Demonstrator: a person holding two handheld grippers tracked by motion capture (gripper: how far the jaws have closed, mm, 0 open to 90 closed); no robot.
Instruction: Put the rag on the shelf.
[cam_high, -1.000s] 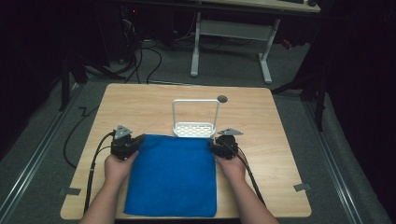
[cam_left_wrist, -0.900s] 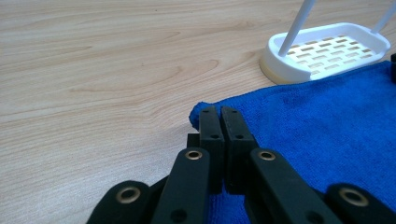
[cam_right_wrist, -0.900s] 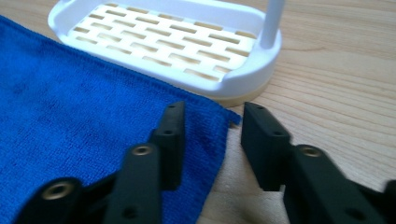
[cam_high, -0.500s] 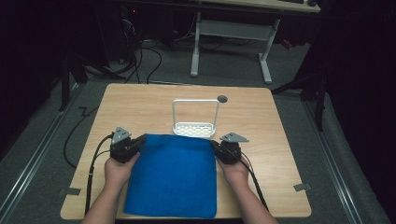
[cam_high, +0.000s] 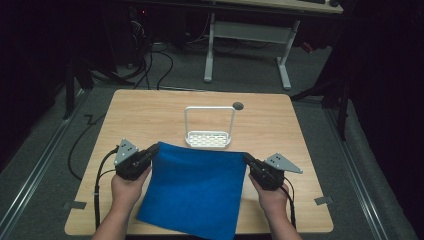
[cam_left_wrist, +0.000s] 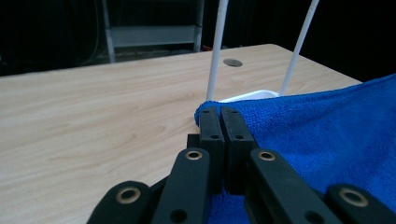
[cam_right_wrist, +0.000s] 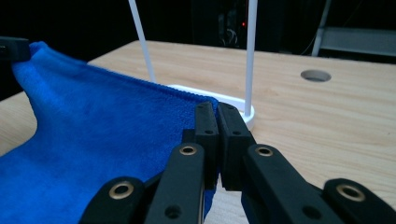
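Left claw and right claw clenched on far corners of fuzzy blue cloth; white wire-framed rack beyond.

Blue cloth, white rack, pale wood-grain table, black claws

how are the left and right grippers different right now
The left gripper pinches the blue cloth's far left corner; the right gripper pinches its far right corner. In the high view, the left sits slightly farther up the table than the right. Both are shut on the cloth.
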